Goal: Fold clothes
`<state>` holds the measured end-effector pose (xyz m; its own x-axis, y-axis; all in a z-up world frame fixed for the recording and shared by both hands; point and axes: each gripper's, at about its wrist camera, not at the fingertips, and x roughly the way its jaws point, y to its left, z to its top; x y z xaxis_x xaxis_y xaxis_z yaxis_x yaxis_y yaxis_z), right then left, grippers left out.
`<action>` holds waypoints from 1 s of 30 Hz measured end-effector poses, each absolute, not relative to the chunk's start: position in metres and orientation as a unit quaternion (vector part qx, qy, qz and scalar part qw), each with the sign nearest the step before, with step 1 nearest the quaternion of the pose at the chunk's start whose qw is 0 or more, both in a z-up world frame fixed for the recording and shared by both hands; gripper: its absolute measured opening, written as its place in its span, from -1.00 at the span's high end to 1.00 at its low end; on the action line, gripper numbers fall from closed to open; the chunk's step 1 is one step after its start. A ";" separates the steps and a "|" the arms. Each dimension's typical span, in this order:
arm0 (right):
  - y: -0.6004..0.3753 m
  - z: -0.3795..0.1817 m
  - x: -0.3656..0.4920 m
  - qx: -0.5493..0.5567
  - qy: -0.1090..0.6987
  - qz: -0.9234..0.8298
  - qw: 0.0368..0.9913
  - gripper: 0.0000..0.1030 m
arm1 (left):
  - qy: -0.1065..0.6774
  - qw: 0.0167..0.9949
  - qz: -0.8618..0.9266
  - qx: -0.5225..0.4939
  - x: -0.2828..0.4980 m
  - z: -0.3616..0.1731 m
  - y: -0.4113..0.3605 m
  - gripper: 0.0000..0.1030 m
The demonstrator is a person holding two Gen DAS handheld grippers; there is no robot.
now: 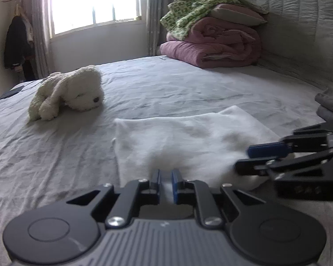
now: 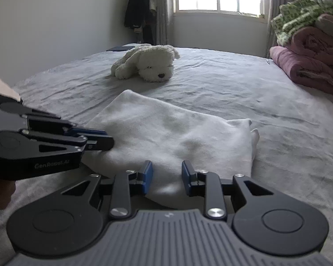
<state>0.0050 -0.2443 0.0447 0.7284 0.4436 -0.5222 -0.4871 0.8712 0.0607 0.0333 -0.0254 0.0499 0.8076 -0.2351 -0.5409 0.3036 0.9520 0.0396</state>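
Left wrist view: the left gripper (image 1: 166,180) sits low over the near edge of the white garment (image 1: 184,141), its blue pads a narrow slit apart with white cloth showing in the gap. Whether the pads pinch that cloth or just stand over it I cannot tell. The garment lies straight ahead on the grey bedsheet (image 1: 55,150), already folded into a rough rectangle, its long axis running left to right across the gripper's line. The right gripper (image 1: 255,157) comes in from the right at the garment's near right corner. A plush dog (image 1: 68,93) lies far left, well apart from the cloth, and a stack of folded quilts (image 1: 213,33) sits far right by the headboard.

Right wrist view: the right gripper (image 2: 167,177) has its jaws parted, released, with the near edge of the garment (image 2: 173,133) lying between the pads but not pressed by them. The left gripper (image 2: 95,139) reaches in from the left, its tips touching the garment's near left edge. The cloth stretches away toward the plush dog (image 2: 148,64) — loose ends bunch at its right side.

Both hands are at the near edge, about equally close; the next fold most likely carries that edge away, across the long axis.
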 end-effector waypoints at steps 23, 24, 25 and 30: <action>-0.282 0.040 0.022 0.014 0.301 0.208 0.931 0.32 | 0.316 0.938 -0.137 -0.041 0.050 0.043 0.011 0.82; -0.283 0.039 0.024 0.018 0.303 0.210 0.929 0.30 | 0.316 0.938 -0.136 -0.038 0.050 0.042 0.011 0.82; -0.284 0.037 0.025 0.022 0.304 0.211 0.929 0.28 | 0.315 0.938 -0.136 -0.037 0.051 0.040 0.011 0.82; -0.282 0.037 0.023 0.016 0.301 0.211 0.930 0.26 | 0.326 0.933 -0.140 -0.060 0.055 0.045 0.019 0.82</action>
